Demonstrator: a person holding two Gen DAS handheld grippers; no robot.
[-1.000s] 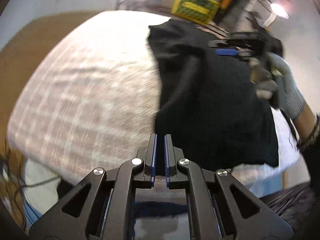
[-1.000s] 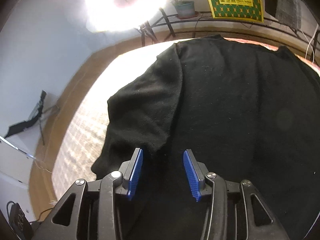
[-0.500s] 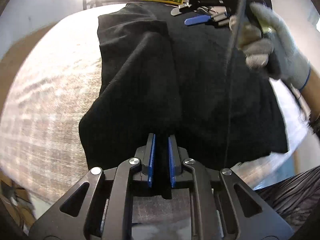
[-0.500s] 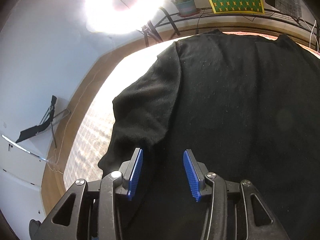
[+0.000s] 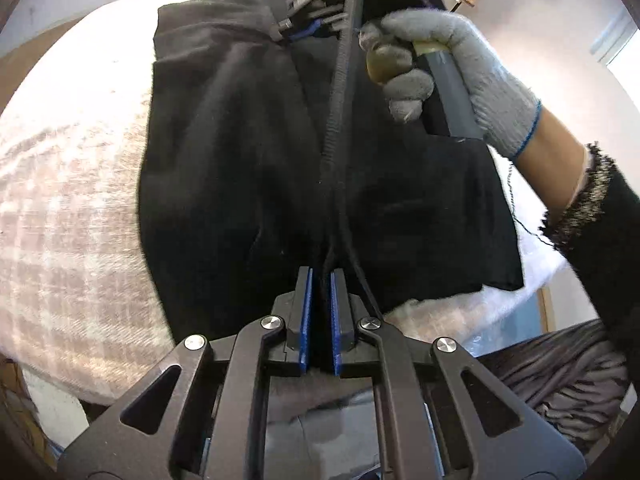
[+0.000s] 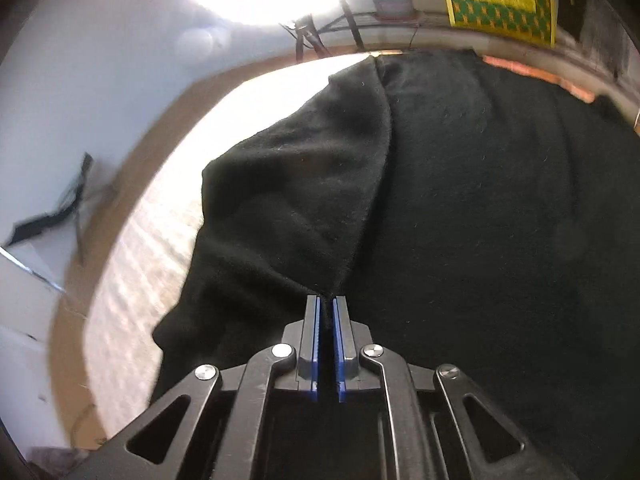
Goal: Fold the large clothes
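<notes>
Pinching black garment (image 5: 240, 184) with both: left gripper (image 5: 319, 280) clamped on near hem, right gripper (image 6: 327, 308) clamped on folded sleeve edge; garment spreads ahead of both across checkered bedcover (image 5: 68, 216).

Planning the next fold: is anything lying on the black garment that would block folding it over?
Nothing visible does. The black garment lies on the checked cover with only the two grippers on it, left gripper and right gripper, each shut on its fabric.
</notes>
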